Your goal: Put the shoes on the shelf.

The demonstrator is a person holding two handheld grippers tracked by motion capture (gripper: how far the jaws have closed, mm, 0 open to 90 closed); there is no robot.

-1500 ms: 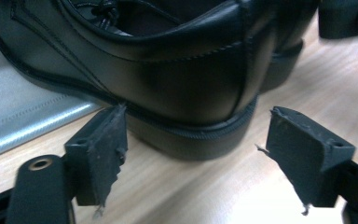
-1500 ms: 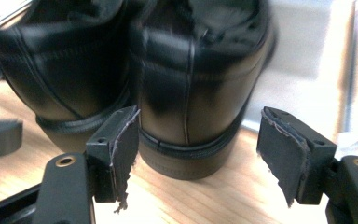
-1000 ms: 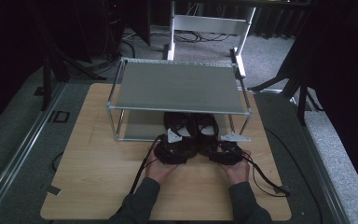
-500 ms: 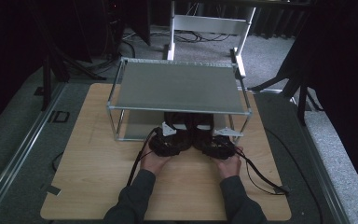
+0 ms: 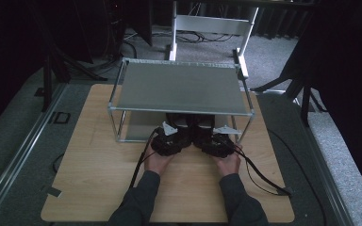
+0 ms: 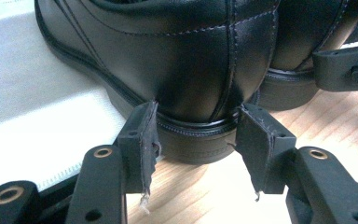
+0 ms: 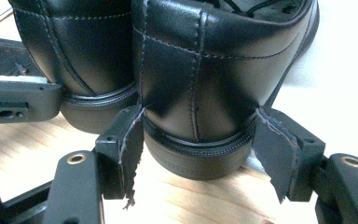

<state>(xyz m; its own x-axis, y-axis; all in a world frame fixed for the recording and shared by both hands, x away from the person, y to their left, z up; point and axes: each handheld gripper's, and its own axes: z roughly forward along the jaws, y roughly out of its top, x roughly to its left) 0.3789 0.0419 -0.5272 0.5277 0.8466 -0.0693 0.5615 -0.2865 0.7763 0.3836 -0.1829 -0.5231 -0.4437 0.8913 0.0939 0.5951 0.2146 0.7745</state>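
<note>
Two black leather shoes stand side by side under the metal shelf rack (image 5: 181, 87), heels toward me. My left gripper (image 5: 172, 136) is at the heel of the left shoe (image 6: 191, 60). Its jaws have just been closing, and both pads (image 6: 142, 140) touch the sides of that heel. My right gripper (image 5: 214, 140) straddles the heel of the right shoe (image 7: 200, 79). Its pads (image 7: 130, 140) stand wide, close beside the heel, without squeezing it. Each gripper view also shows the other shoe and the other gripper's jaw beside it.
The rack stands at the back of the wooden table (image 5: 99, 165); its corner posts (image 5: 120, 127) flank the shoes. The shoes' fronts rest on the rack's white bottom board (image 6: 28, 93), their heels over bare wood. Cables (image 5: 259, 172) trail from the grippers.
Both hands have moved forward toward the rack, bringing the grippers up to the shoes' heels. The shoes have stayed in place.
</note>
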